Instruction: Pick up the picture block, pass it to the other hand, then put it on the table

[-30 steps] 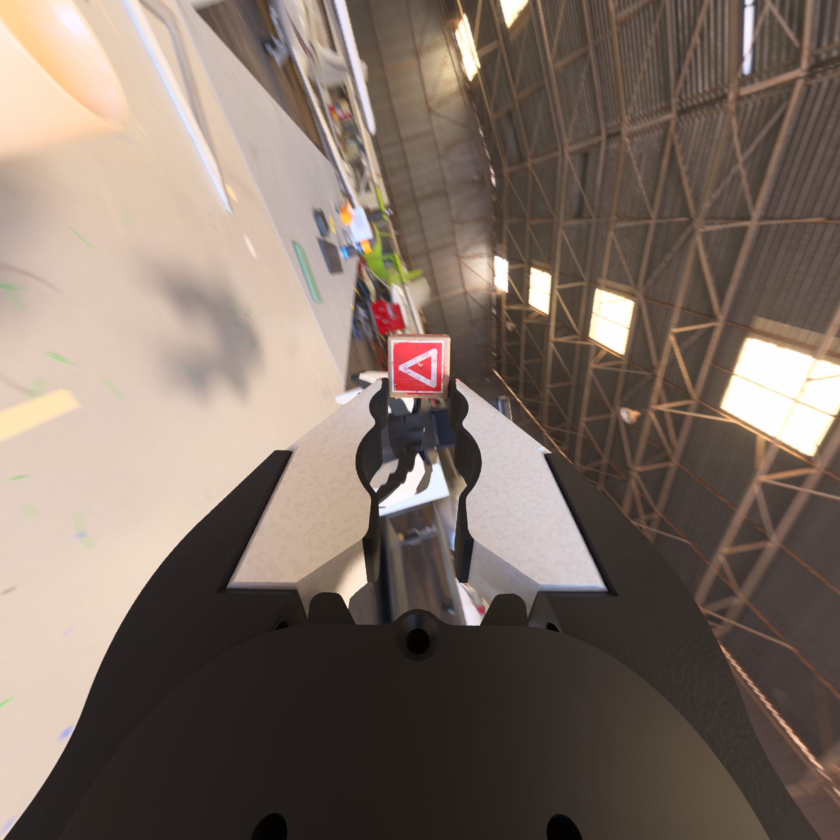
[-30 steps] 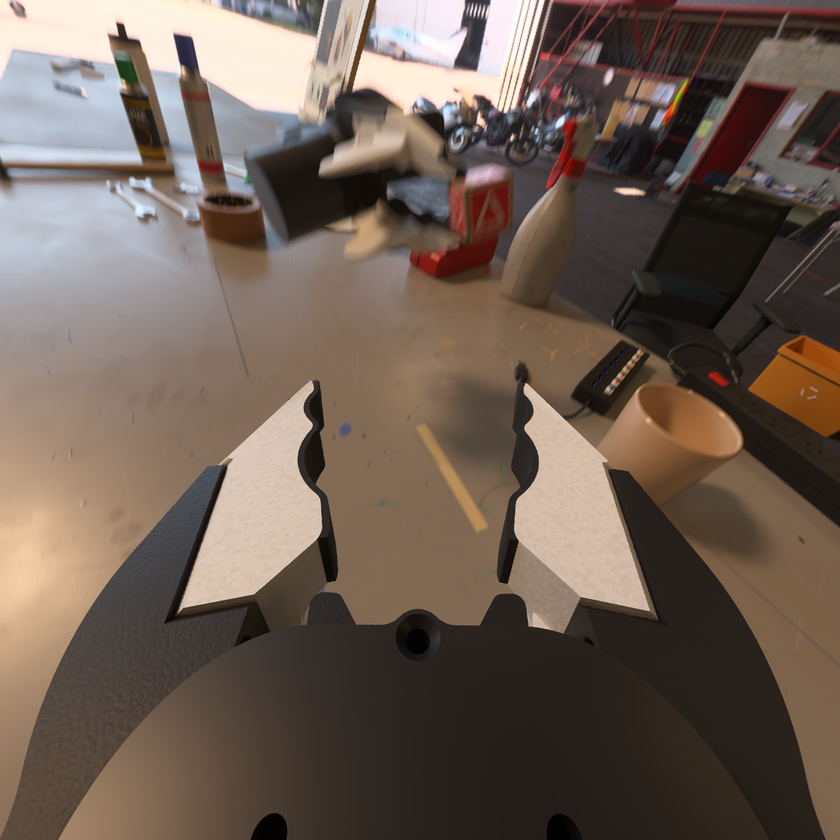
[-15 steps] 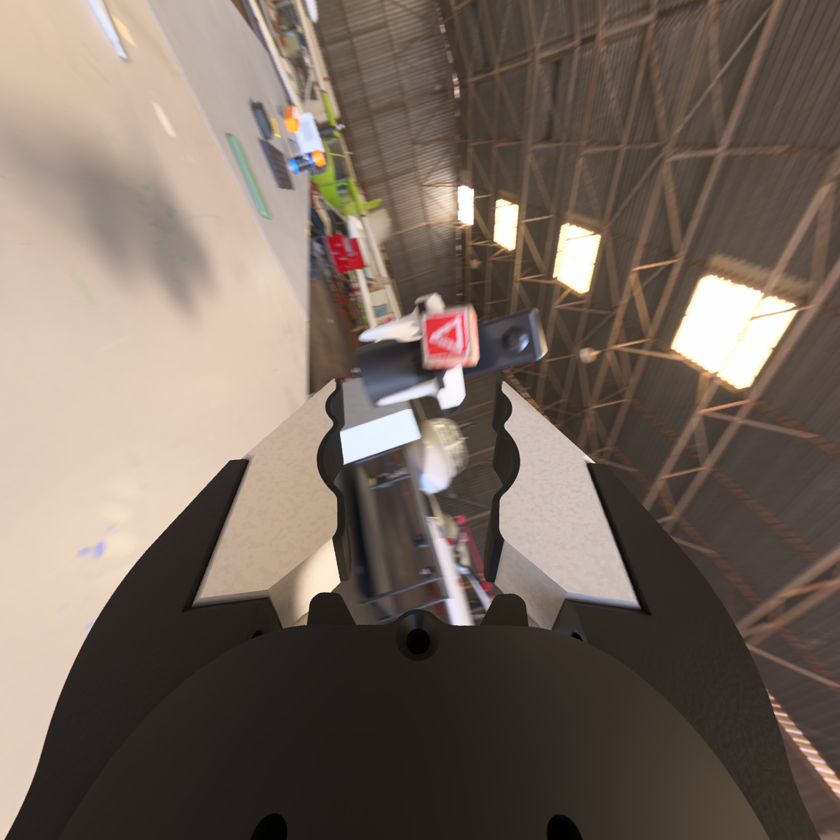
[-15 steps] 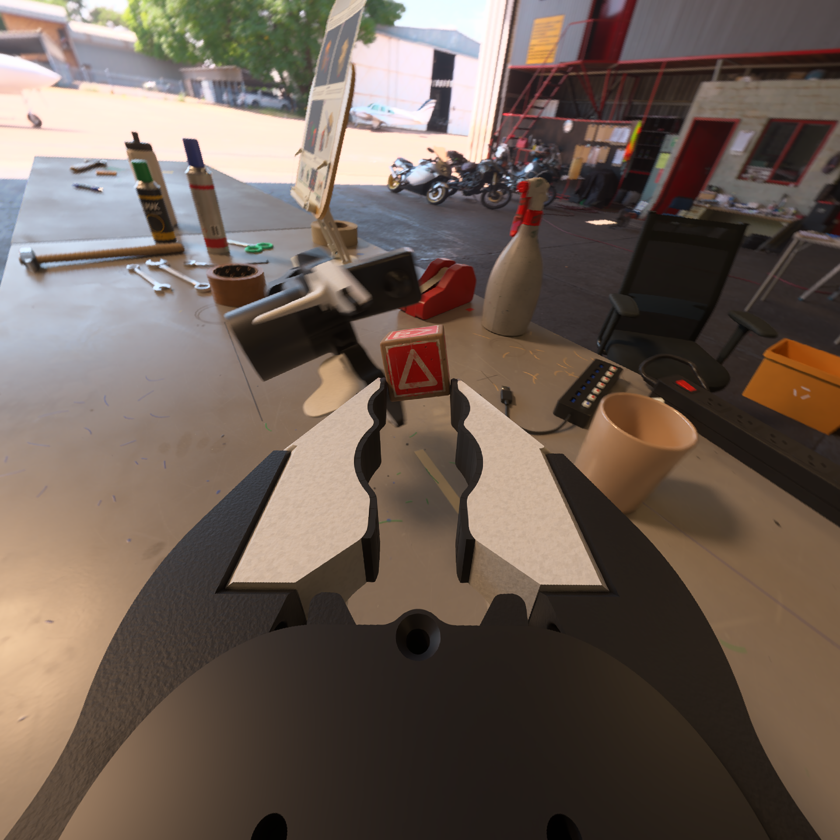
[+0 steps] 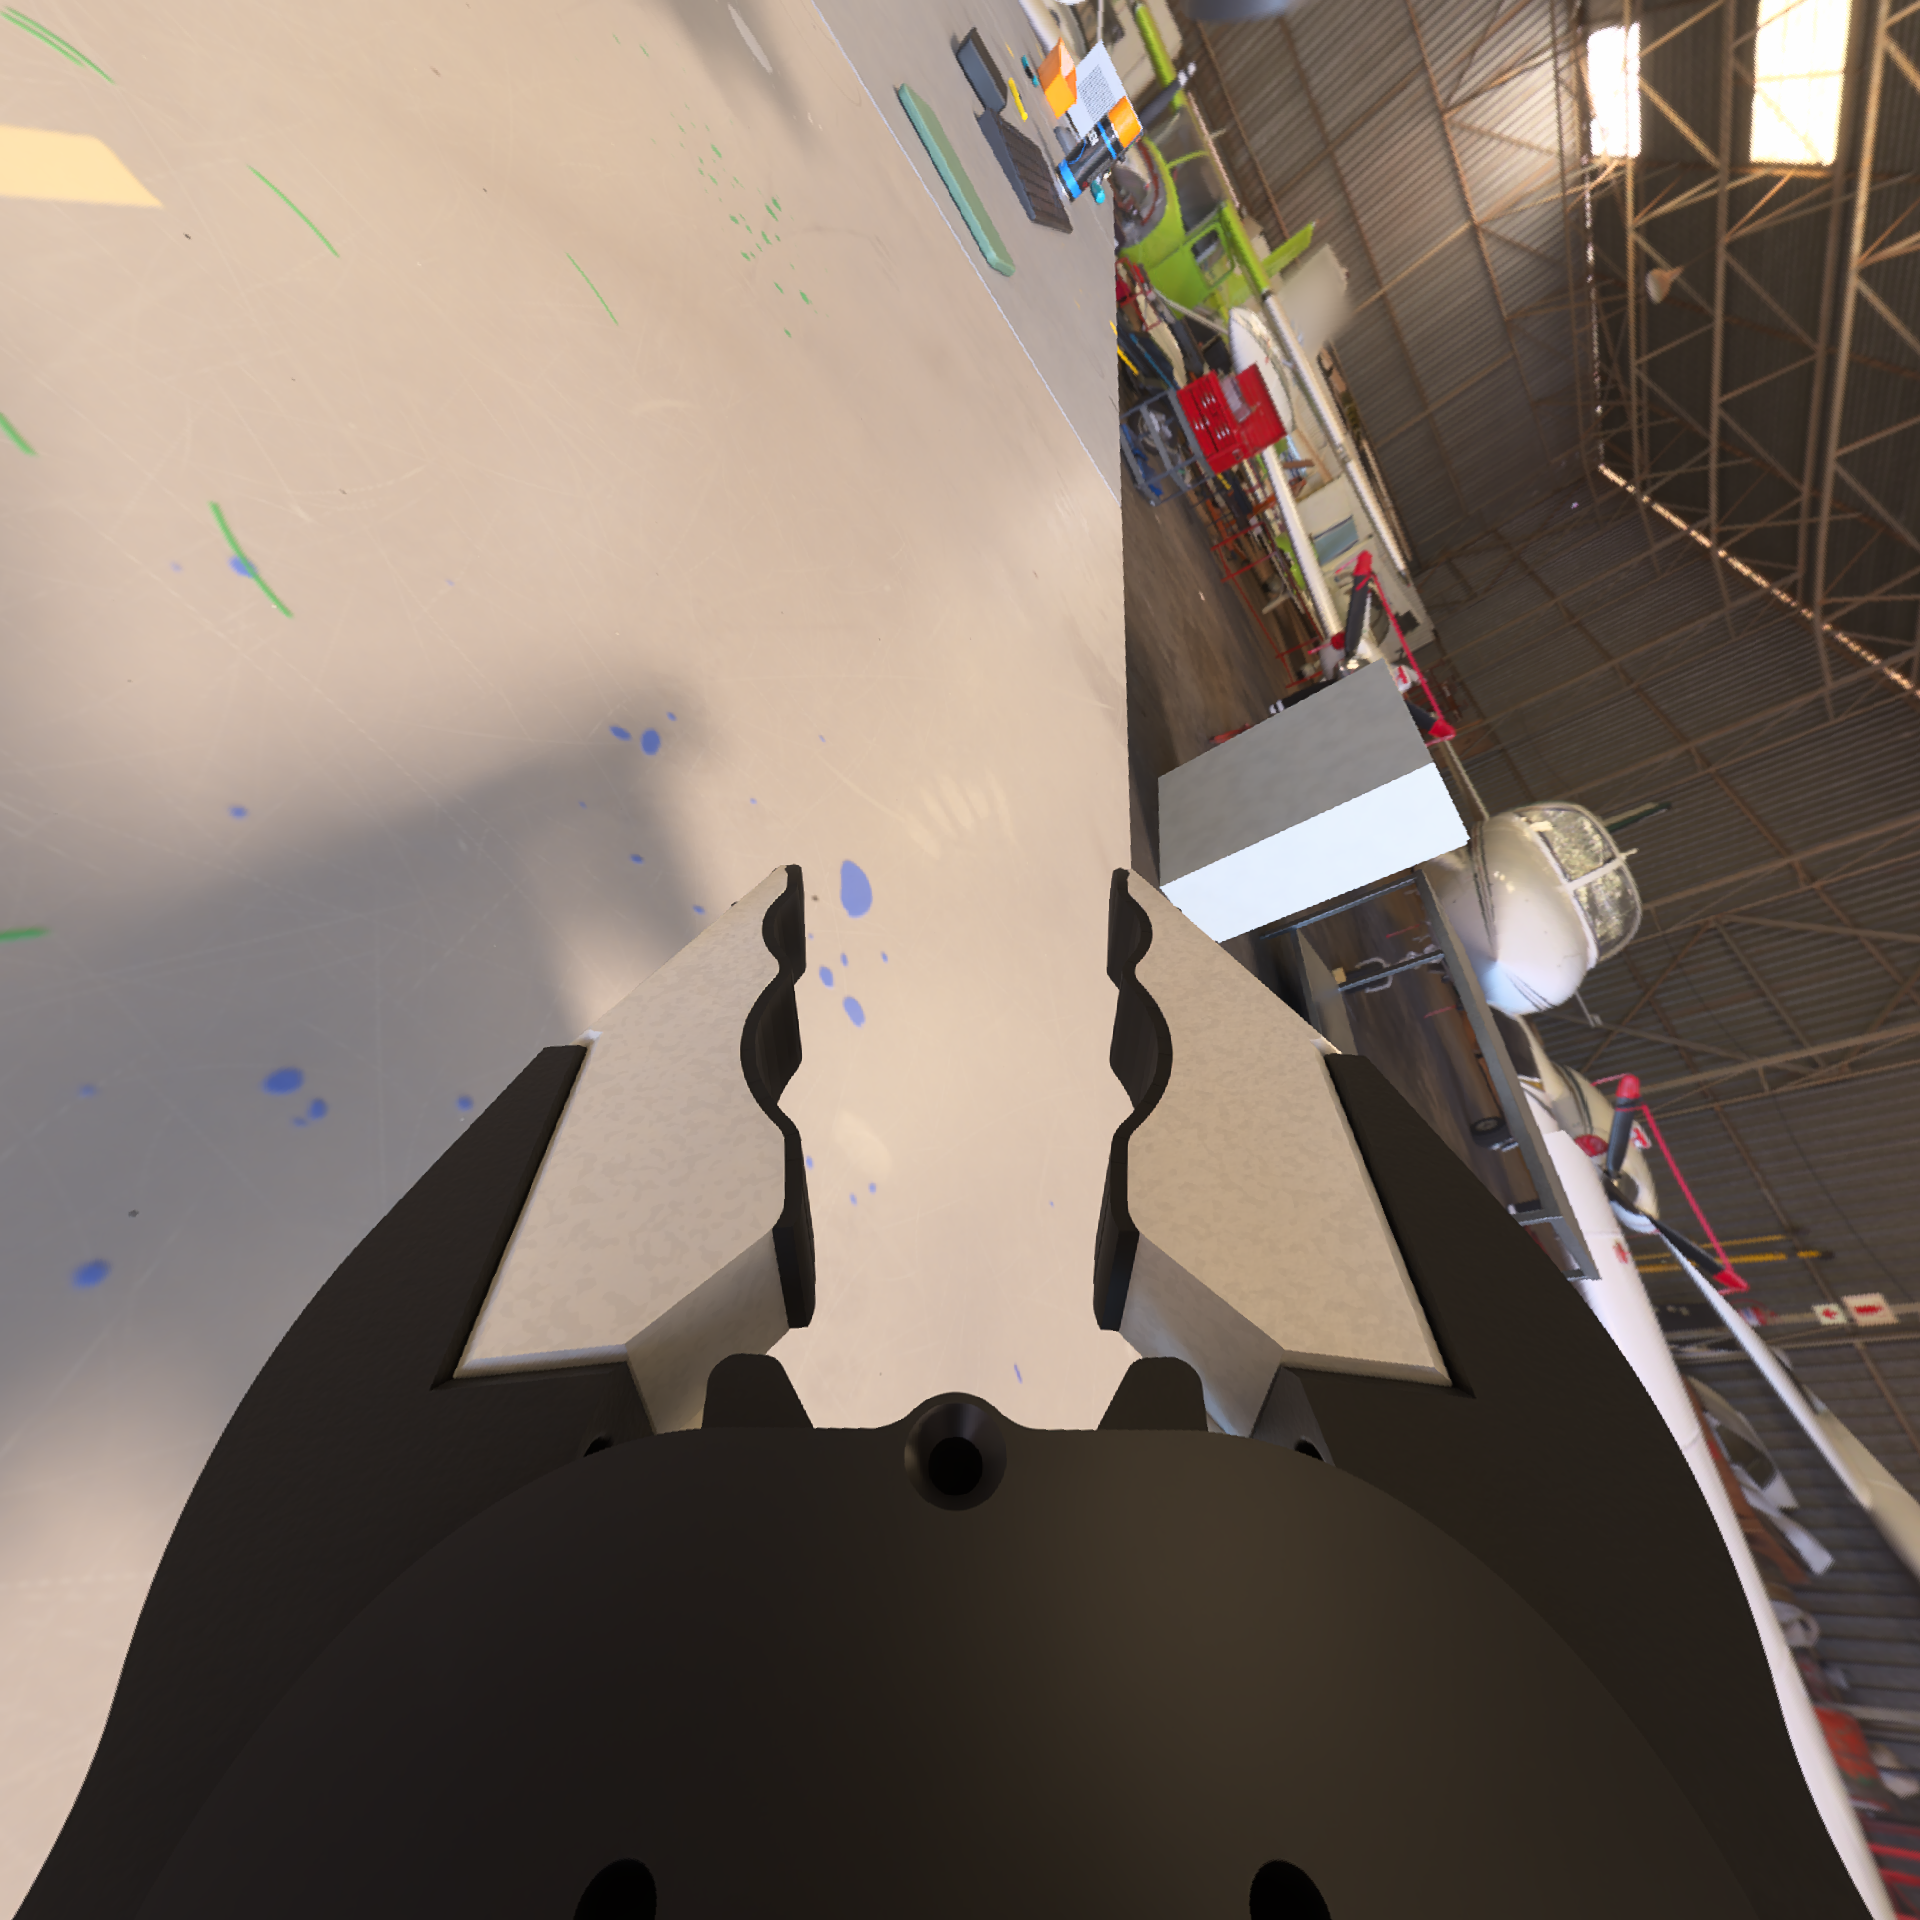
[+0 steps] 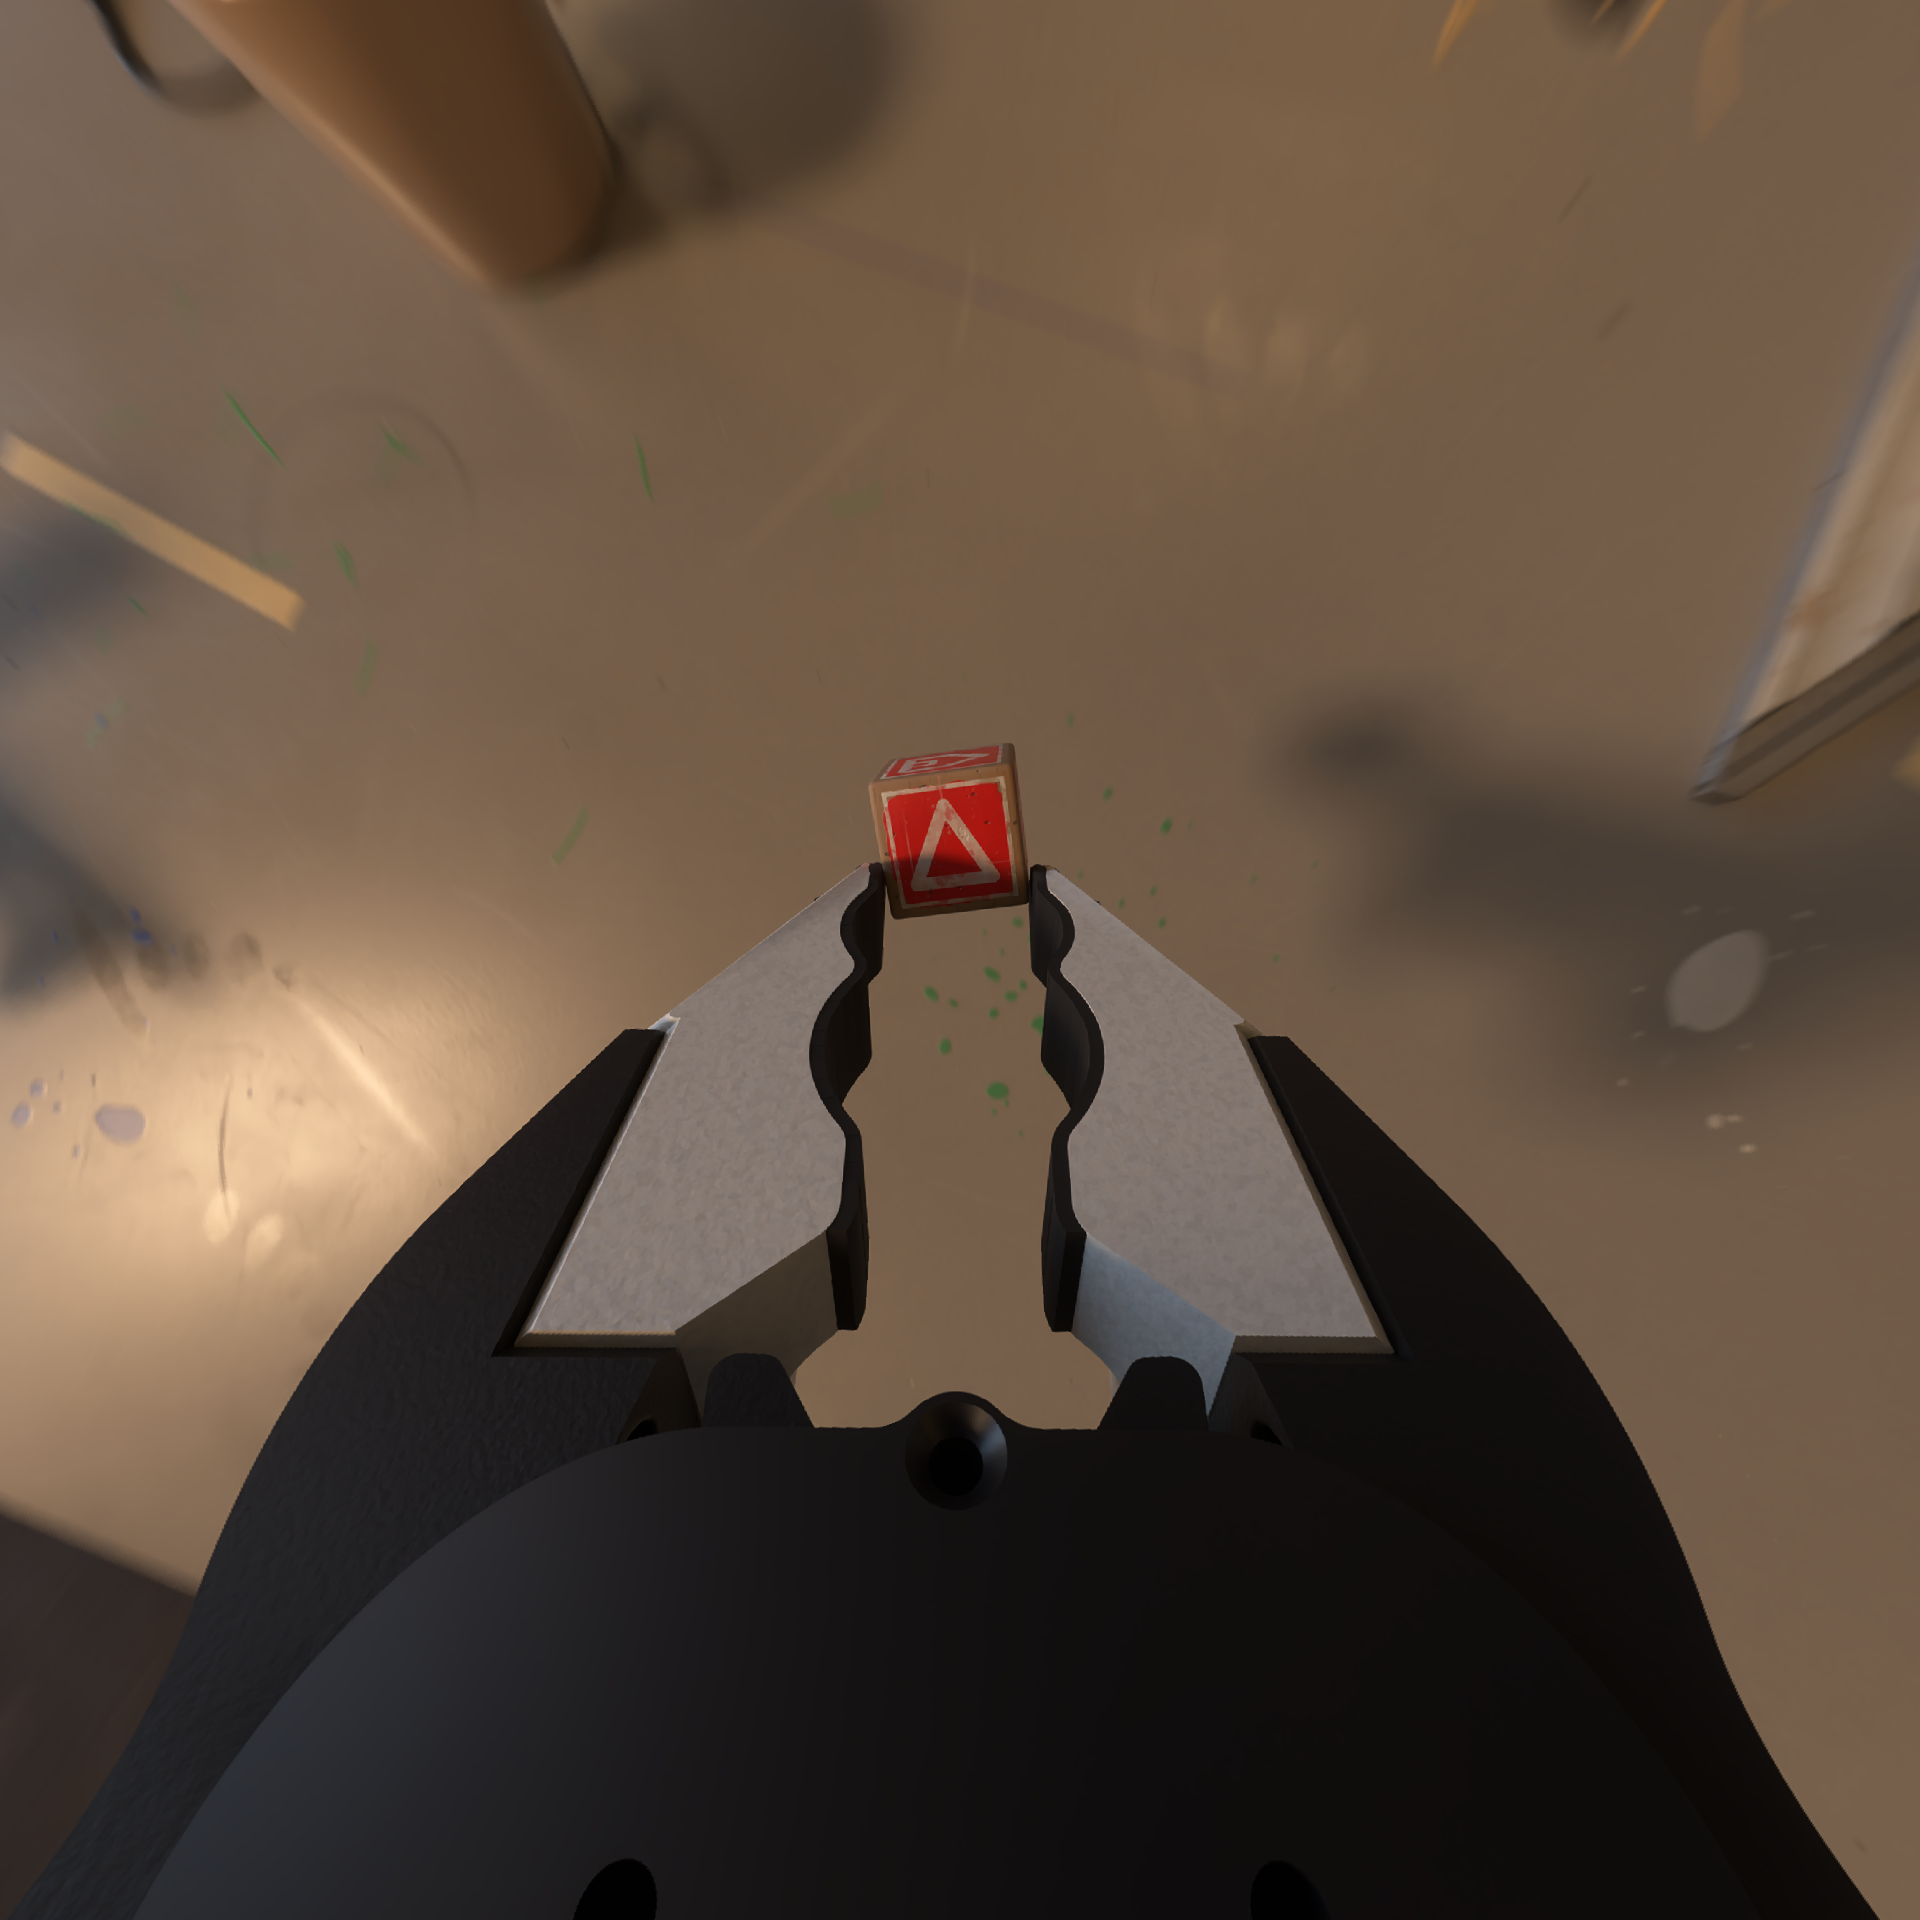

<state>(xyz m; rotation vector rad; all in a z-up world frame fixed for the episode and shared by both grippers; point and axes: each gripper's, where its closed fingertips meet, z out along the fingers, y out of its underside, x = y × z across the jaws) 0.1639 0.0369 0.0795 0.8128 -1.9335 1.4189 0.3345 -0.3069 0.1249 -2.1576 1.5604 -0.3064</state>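
Observation:
The picture block [image 6: 948, 831] is a small wooden cube with red faces and a white triangle outline. In the right wrist view it sits between the very tips of my right gripper [image 6: 954, 883], which is shut on it and points down at the tan table [image 6: 1351, 520]. I cannot tell whether the block touches the table. My left gripper [image 5: 956, 883] is open and empty, its fingers apart over the table [image 5: 520, 520] near the table's edge. The block does not show in the left wrist view.
In the right wrist view a blurred tan cup [image 6: 416, 125] lies at the top left and a grey board edge [image 6: 1839, 623] at the right. In the left wrist view a white box [image 5: 1309, 810] stands beyond the table's edge, and a green strip [image 5: 956, 177] and dark pads [image 5: 1023, 166] lie far off.
My left gripper let go of the block, opened and swung away over the table. My right gripper closed on the block and tipped down toward the table with it.

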